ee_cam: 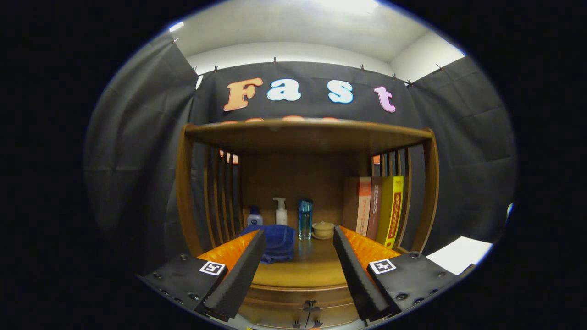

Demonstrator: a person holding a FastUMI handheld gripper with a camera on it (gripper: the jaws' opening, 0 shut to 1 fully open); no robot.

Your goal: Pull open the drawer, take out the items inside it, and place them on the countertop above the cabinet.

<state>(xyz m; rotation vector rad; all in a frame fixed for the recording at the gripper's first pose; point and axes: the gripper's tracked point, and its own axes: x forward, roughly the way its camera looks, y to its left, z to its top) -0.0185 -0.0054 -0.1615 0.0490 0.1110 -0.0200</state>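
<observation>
Above the drawer (300, 308), the gripper (299, 238) hovers with fingers spread apart, holding nothing. That drawer sits shut just under the countertop (298, 270), its small knob (311, 304) between and below the fingers. Likely stiff, light wood; the knob looks the only hold, slippery if pinched shallowly.
</observation>
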